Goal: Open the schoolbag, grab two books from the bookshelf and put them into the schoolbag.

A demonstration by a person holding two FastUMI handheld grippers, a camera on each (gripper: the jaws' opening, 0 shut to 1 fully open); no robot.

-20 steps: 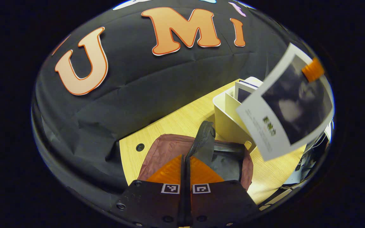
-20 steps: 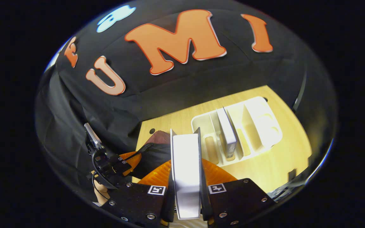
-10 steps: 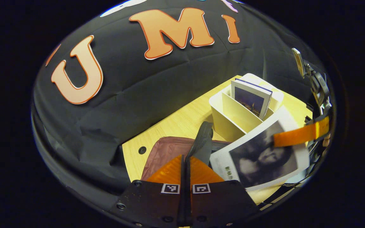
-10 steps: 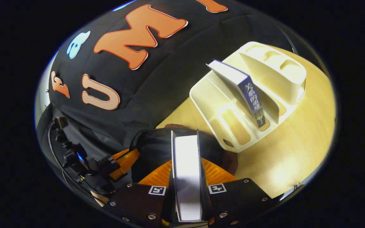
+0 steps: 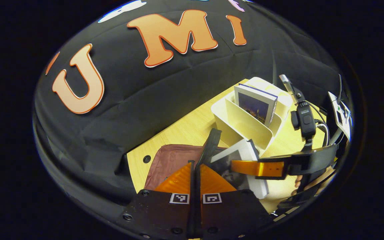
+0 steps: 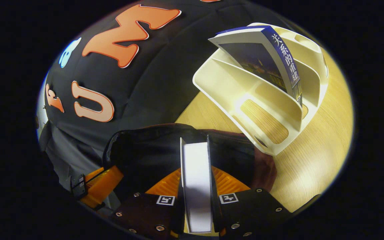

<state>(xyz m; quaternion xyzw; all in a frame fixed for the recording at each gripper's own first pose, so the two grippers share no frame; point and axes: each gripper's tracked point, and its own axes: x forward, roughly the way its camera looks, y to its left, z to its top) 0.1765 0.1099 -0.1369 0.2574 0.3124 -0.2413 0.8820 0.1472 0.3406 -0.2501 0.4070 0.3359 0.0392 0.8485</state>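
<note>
The right gripper (image 6: 195, 186) holds a white book (image 6: 196, 186) edge-on, with one of its jaws pressed against each cover, directly above the dark open mouth of the schoolbag (image 6: 152, 153). The left gripper (image 6: 100, 185) is at the lower left, at the bag's edge. Just beside the bag on the wooden table (image 6: 312, 160) stands the white bookshelf (image 6: 245, 90), with a blue-spined book (image 6: 283, 55) leaning tilted against one divider.
</note>
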